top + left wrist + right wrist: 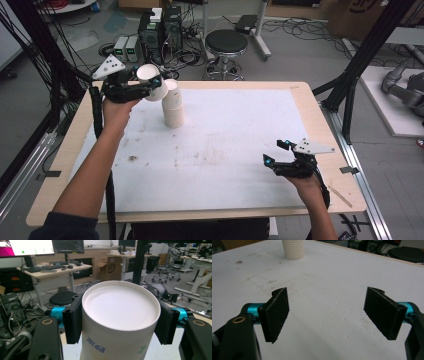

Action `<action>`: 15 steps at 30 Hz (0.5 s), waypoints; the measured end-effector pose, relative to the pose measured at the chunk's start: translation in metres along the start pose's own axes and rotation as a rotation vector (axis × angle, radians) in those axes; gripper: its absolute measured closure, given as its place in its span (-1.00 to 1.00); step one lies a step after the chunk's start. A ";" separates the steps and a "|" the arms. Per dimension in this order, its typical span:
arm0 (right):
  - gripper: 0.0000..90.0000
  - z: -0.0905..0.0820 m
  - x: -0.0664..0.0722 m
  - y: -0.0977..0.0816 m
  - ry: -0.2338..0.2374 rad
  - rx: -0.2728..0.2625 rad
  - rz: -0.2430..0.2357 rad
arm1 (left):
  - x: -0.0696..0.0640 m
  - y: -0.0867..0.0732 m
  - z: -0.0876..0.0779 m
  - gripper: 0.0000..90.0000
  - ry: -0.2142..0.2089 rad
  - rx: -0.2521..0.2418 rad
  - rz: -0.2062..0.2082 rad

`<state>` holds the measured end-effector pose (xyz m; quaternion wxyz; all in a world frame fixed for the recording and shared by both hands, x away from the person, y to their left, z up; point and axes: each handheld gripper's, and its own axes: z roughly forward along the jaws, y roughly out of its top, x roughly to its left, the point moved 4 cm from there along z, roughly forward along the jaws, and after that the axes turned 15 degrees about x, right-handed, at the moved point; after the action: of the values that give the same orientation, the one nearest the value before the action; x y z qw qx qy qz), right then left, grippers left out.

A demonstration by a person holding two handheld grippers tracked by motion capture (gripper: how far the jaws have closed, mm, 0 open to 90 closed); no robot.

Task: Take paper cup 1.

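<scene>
Paper cup sat clamped in the left gripper, its lower half cut off; the right gripper gaped empty.

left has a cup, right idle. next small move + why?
Probably carry the paper cup clear of the cup stack and lower it onto bare table. The left gripper has both pads against the cup's sides, bottom facing the camera, held in the air beside the stack's top. The right gripper sits open over the tabletop with nothing between its jaws.
</scene>
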<state>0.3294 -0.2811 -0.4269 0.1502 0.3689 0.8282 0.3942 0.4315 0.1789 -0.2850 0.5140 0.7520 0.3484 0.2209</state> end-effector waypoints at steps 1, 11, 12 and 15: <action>-0.54 0.001 0.000 0.001 0.007 -0.001 -0.002 | -0.003 -0.005 -0.002 -0.23 -0.013 0.001 0.002; -0.54 0.009 0.006 0.005 0.053 0.020 -0.021 | -0.034 -0.055 -0.014 -0.23 -0.084 0.033 0.027; -0.54 0.009 0.006 0.005 0.053 0.020 -0.021 | -0.036 -0.060 -0.014 -0.23 -0.095 0.035 0.025; -0.54 0.011 0.007 0.006 0.054 0.022 -0.025 | -0.041 -0.073 -0.014 -0.23 -0.108 0.039 0.019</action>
<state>0.3342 -0.2674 -0.4290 0.1287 0.3493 0.8409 0.3928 0.3728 0.1732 -0.3463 0.5154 0.7758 0.3174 0.1781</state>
